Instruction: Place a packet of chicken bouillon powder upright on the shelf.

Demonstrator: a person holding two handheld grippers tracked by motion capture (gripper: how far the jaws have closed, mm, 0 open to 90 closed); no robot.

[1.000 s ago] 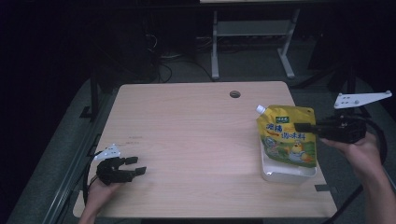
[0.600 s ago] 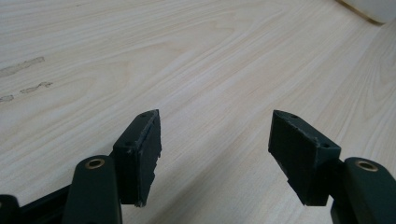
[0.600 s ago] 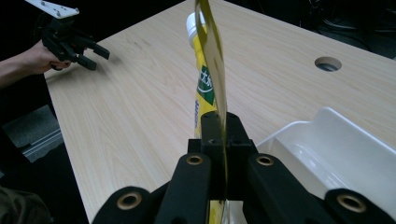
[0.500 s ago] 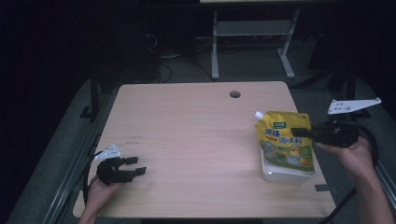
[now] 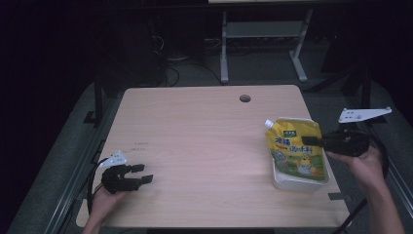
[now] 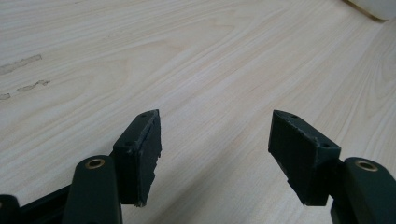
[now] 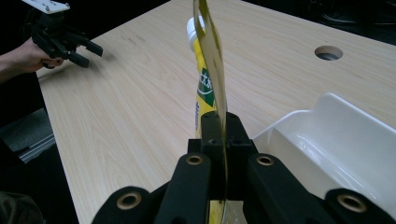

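Right tongs [image 7: 219, 135] clenched on the yellow pouch's [image 5: 297, 148] edge; high view places the pouch over the white tray [image 5: 292, 183], which the right gripper view shows empty. Left tongs [image 5: 139, 173] released, well apart from the tray, resting on the table [image 5: 204, 131].

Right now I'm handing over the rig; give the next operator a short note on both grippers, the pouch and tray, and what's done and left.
Right gripper: shut on the edge of the yellow pouch, holding it over the white tray.
Left gripper: open, nothing held, resting near the table's front left corner.
Done: pouch gripped and brought above the tray.
Left: probably lower it fully in, release, then pull the right gripper away. Whether the pouch already touches the tray floor I can't tell.
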